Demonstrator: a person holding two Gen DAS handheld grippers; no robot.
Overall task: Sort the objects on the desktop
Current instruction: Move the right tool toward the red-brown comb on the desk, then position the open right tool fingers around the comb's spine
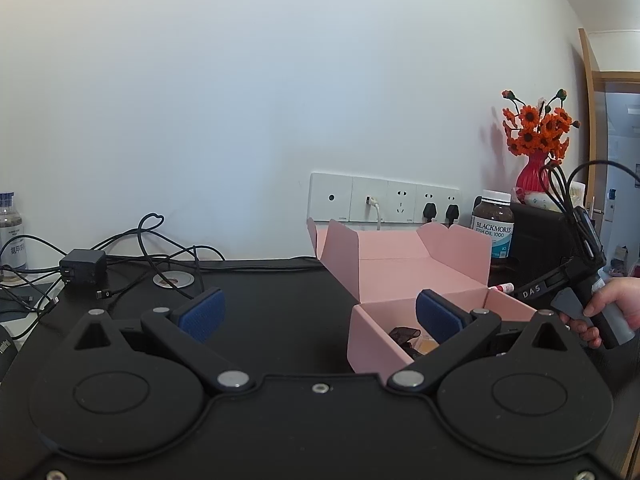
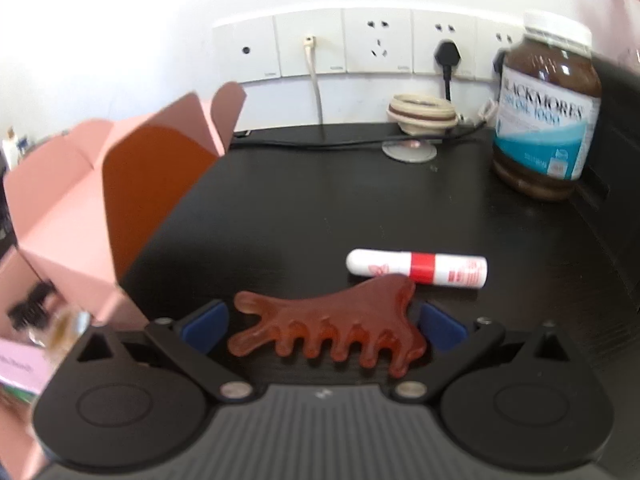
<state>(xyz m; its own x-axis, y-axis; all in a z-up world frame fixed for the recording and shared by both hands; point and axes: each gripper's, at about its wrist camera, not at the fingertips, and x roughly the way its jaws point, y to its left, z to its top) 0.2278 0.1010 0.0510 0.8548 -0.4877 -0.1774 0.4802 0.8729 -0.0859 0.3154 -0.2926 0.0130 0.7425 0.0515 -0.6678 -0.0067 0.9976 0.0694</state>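
An amber-red comb (image 2: 328, 328) with thick teeth lies on the black desk between the blue pads of my right gripper (image 2: 324, 327), which stands open around it. Just beyond the comb rests a white tube with a red band (image 2: 416, 270). The open pink box (image 2: 80, 200) stands to the left. In the left wrist view my left gripper (image 1: 320, 316) is open and holds nothing, low over the desk beside the pink box (image 1: 420, 276). A dark item (image 1: 404, 336) lies inside the box. A hand (image 1: 612, 304) holds the right gripper's handle at the far right.
A brown fish oil bottle (image 2: 548, 112) stands back right, with a coiled cable (image 2: 420, 114) by the wall sockets (image 2: 360, 46). A charger with tangled cables (image 1: 82, 268) lies back left. A red vase of orange flowers (image 1: 536, 148) stands behind a black box (image 1: 540, 232).
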